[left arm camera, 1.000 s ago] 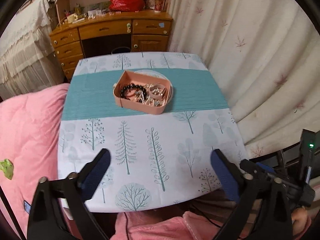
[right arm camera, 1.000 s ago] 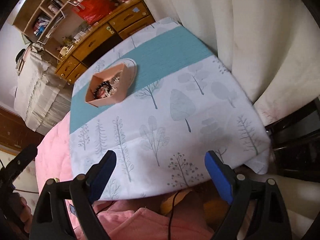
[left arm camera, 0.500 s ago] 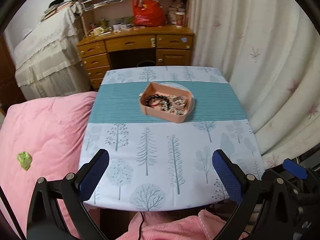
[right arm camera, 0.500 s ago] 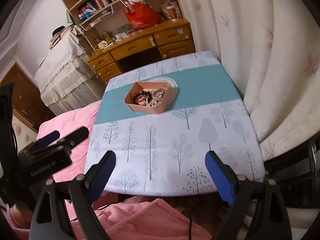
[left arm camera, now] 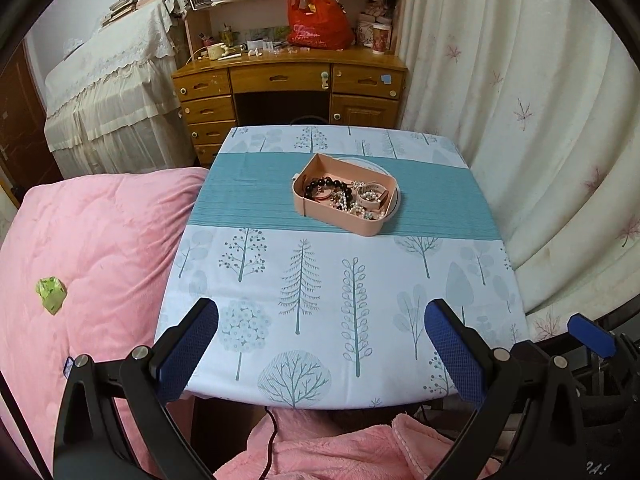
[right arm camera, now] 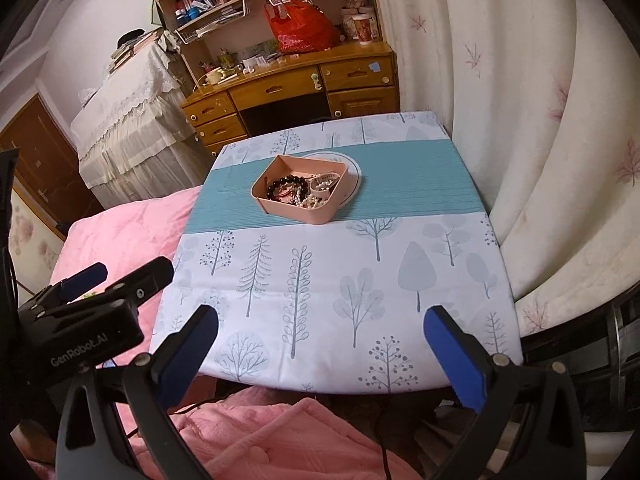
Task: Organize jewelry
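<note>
A pink tray (left arm camera: pixel 316 210) (right arm camera: pixel 320 214) sits on the teal band of the tablecloth, partly over a white round plate (left arm camera: pixel 394 196) (right arm camera: pixel 356 178). It holds a black bead bracelet (left arm camera: pixel 324 185) (right arm camera: pixel 286 184), a pearl string (left arm camera: pixel 356 208) (right arm camera: pixel 308 201) and other tangled jewelry. My left gripper (left arm camera: pixel 322 330) is open and empty over the near table edge, far from the tray. My right gripper (right arm camera: pixel 320 336) is open and empty, also near the front edge. The left gripper's body shows at the left of the right wrist view (right arm camera: pixel 80 312).
The small table (left arm camera: pixel 320 304) has a tree-print cloth. A pink quilt (left arm camera: pixel 80 260) lies to its left and a curtain (left arm camera: pixel 540 120) to its right. A wooden desk (left arm camera: pixel 288 88) with a red bag (left arm camera: pixel 318 20) stands behind.
Both cameras have tilted up and levelled out, so the desk and shelves come into view. Both grippers stay open and empty. The tray has not moved.
</note>
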